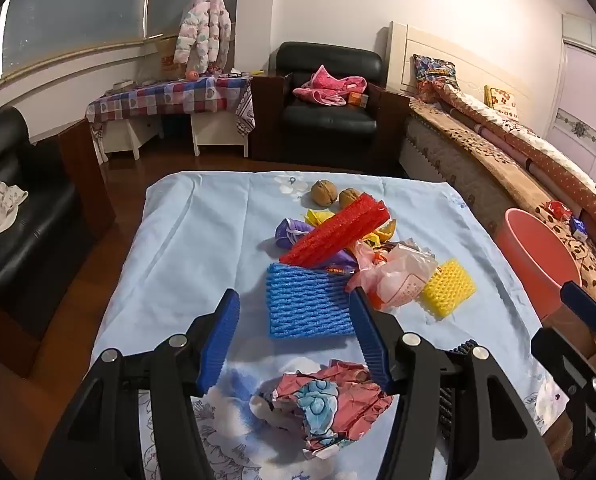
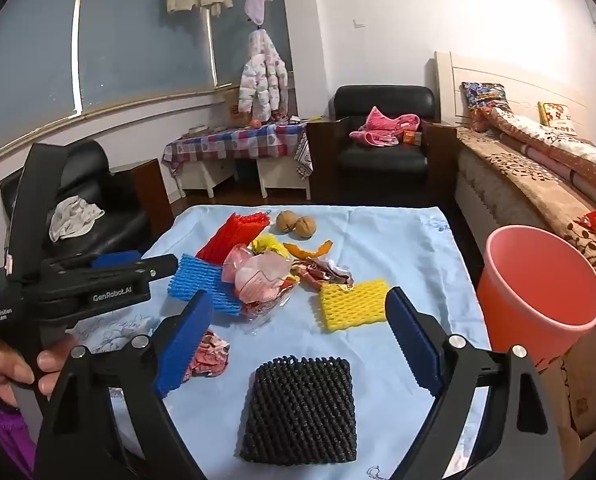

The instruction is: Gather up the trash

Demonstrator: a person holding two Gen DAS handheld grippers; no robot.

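Your left gripper (image 1: 293,340) hangs wide over the crumpled wrapper (image 1: 322,412) at the surface's (image 1: 177,240) near edge, nothing btwn its pads. Your right gripper (image 2: 298,344) is spread wide w/ the black foam net (image 2: 302,408) lying flat below it, untouched. Red foam net (image 1: 334,232) has its long axis running near-left to far-right; pink bin (image 2: 538,288) stands right of the surface.

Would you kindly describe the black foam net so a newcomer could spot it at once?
Start at the table with the light blue cloth beside the pink bin. At its near edge, apart from the trash pile, lies the black foam net. The other nets are blue, red and yellow.
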